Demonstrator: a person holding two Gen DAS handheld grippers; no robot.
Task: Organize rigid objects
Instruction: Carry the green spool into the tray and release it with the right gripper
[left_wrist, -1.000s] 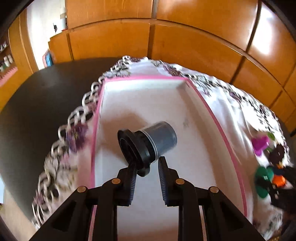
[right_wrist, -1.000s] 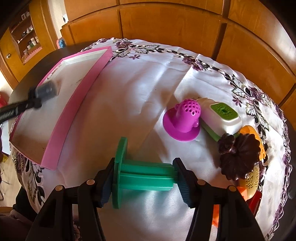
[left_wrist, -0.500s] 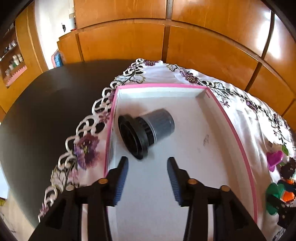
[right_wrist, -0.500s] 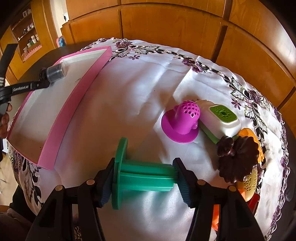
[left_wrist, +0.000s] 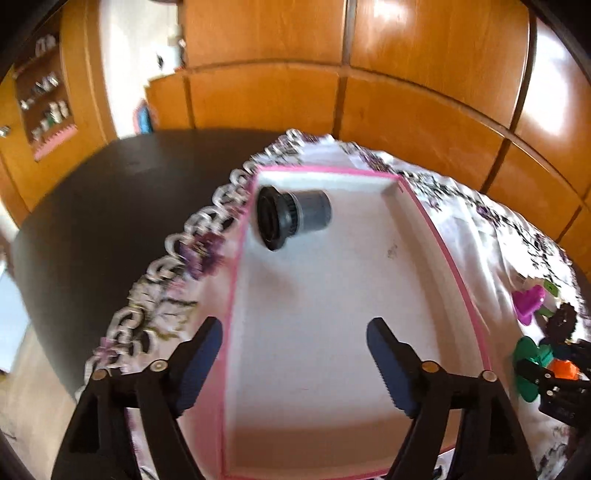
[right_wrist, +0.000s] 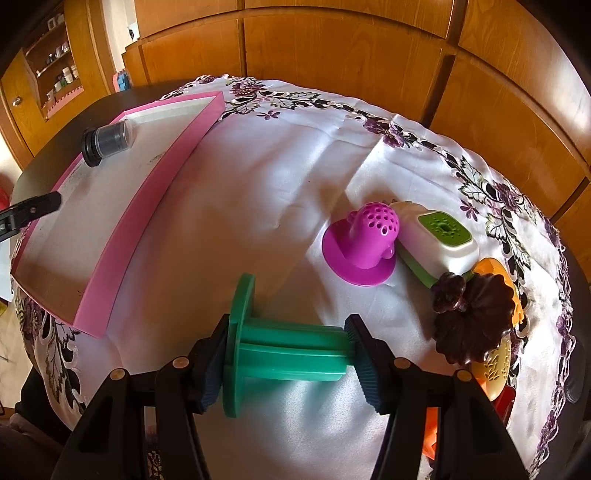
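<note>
A dark grey cup with a black flanged rim (left_wrist: 291, 217) lies on its side in the far left corner of the pink-edged white tray (left_wrist: 448, 258). My left gripper (left_wrist: 295, 365) hangs well back from it over the tray's near half, its jaws opening wide with nothing between them. In the right wrist view the same cup (right_wrist: 107, 142) shows at the tray's (right_wrist: 122, 254) far end. My right gripper (right_wrist: 288, 360) is shut on a green spool-shaped piece (right_wrist: 288, 354), its pads pressing on both ends, just above the white cloth.
A magenta perforated cap (right_wrist: 364, 245), a white and green box (right_wrist: 437, 240), a dark brown flower mould (right_wrist: 472, 321) and orange and yellow pieces (right_wrist: 496, 363) cluster at the right. The embroidered cloth (right_wrist: 280, 177) covers a dark round table (left_wrist: 103, 206). Wooden panels stand behind.
My left gripper let go of the grey cup, which now lies in the tray's far left corner, then pulled back and spread its jaws. The right gripper and green spool stayed still.
</note>
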